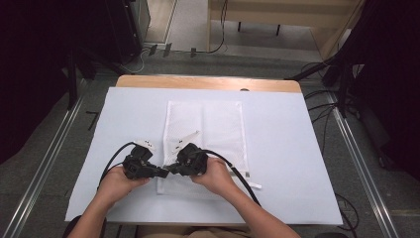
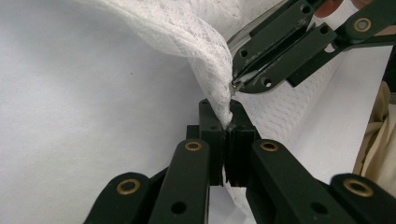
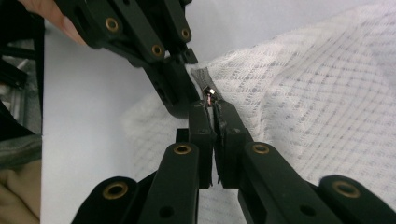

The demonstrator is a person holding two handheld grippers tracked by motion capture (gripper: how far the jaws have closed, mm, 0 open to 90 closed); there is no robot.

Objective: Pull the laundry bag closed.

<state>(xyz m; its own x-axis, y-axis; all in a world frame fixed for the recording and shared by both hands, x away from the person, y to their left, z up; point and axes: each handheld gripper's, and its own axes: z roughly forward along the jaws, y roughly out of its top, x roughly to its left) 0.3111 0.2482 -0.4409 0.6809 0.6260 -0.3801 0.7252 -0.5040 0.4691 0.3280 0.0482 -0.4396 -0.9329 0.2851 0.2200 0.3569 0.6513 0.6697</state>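
The left gripper [image 2: 227,122] has its two black jaws pressed together on a pinched fold of the white mesh zippered laundry bag [image 1: 205,134], the lacy fabric rising out of the clamp in a peak. Just beside it, tip to tip, the right gripper [image 3: 212,106] is clamped on the small metal zipper pull [image 3: 209,94] at the grey end of the bag's zipper tape (the two sets of jaws nearly touch in both gripper views). In the high view both grippers meet at the bag's near left corner, each held in a hand [image 1: 117,181], with black cables trailing back toward the person. Whether anything is inside the bag cannot be told; it lies mostly flat. Its long axis runs away from the person, lying in the middle of the pale blue sheet-covered table [image 1: 282,148], the gripped end nearest the person.
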